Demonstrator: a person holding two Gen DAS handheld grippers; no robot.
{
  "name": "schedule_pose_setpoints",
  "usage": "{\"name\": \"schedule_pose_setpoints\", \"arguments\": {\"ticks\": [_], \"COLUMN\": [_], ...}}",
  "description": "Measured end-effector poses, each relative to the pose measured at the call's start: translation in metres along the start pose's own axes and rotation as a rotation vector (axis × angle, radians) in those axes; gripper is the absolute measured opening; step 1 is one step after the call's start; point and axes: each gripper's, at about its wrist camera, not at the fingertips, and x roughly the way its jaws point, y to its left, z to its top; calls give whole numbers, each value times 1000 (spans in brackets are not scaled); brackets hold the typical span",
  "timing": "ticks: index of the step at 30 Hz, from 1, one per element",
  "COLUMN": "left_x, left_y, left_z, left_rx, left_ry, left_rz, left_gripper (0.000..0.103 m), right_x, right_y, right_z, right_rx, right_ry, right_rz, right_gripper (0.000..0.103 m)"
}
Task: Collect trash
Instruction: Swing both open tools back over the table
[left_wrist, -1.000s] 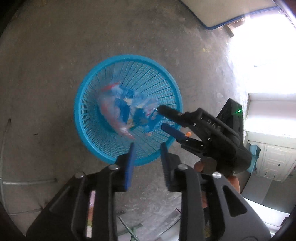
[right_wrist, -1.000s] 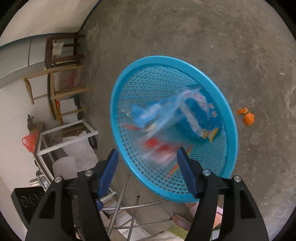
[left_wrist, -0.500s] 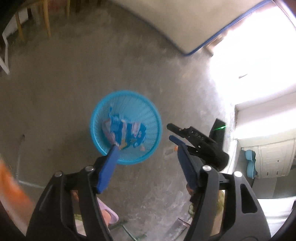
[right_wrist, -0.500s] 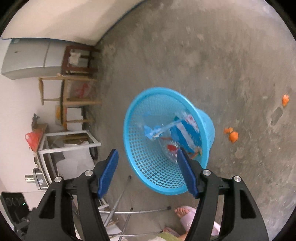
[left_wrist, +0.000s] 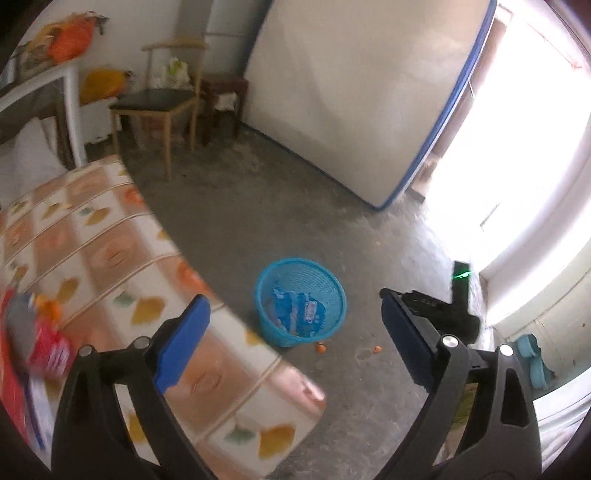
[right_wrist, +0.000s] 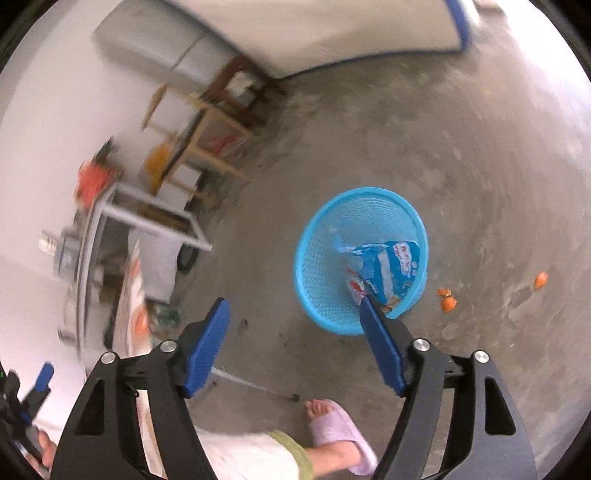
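Flanking blue basket (right_wrist: 321, 295), orange scraps (right_wrist: 447, 303), patterned table (left_wrist: 110, 258), chair (left_wrist: 155, 101)

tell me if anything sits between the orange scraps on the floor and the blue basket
Nothing visible does. The orange scraps lie on bare concrete floor just beside the blue basket, whose mouth is open with only wrappers inside. Both hand-held grippers are opening with nothing between the jaws.
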Motion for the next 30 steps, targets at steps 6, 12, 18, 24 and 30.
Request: {"name": "schedule_pose_setpoints", "arguments": {"ticks": [6,12,18,24,30], "left_x": [-51,-96,-158,-196,-215], "left_y": [25,61,92,135,166], "left_z": [-50,-77,-106,-134,-153], "left_rx": [-32,-96,-218,-388,-463], "left_ry": [-75,-173,-324,-393,-371], "left_rz": [63,156,203,243,303], "left_gripper": [91,91,91,92,92], "right_x": [-44,-52,-36,-26,-23], "right_y": [88,172,261,335,385], "right_z": [-33,-71,-111,-149,-192], "right_rx": [-256,-458,-675,-798,-906], "right_ry": [7,48,129,133,116], "right_rz": [10,0,-20,-3,-15], "right_gripper": [83,88,88,93,95]}}
